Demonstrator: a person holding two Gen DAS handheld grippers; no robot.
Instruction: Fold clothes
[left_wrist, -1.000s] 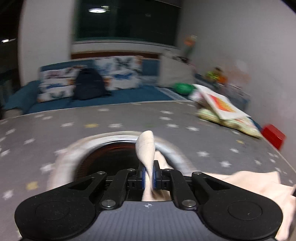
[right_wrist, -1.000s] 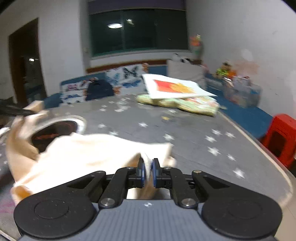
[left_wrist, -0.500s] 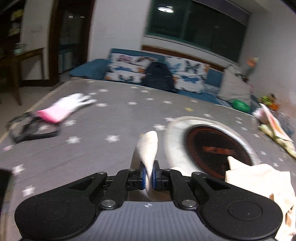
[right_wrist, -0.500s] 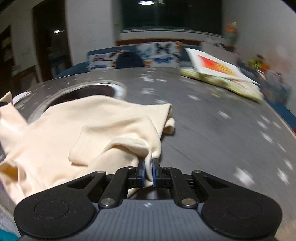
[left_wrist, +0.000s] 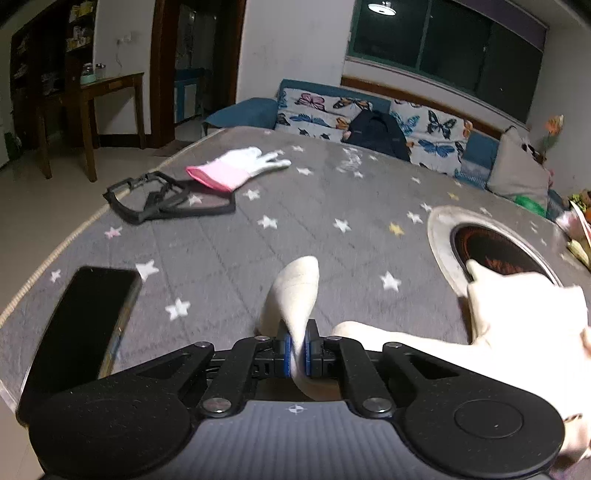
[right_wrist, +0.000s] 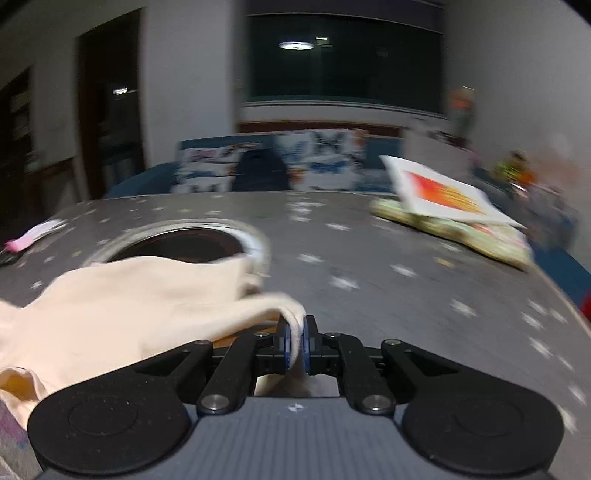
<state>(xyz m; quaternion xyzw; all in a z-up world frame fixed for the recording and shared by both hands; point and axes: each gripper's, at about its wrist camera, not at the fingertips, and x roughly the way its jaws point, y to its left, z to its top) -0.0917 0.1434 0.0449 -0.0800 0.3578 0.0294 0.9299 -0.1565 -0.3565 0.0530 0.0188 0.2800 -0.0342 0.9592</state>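
step: spreading before fold | left gripper (left_wrist: 297, 349): closed on a corner of the cream garment (left_wrist: 517, 317) | right gripper (right_wrist: 295, 345): pinches another edge, so I hold it stretched | garment: on starred table cover (left_wrist: 332, 206), partly over the round recess (left_wrist: 495, 243)

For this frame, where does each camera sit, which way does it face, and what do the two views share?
Left wrist: on the left gripper, facing along its fingers over the grey star cloth toward phone and glove; only the gripper shows.
Right wrist: on the right gripper, facing the books; only the gripper shows.
Shared: cream garment, clamped by both, and round recess.
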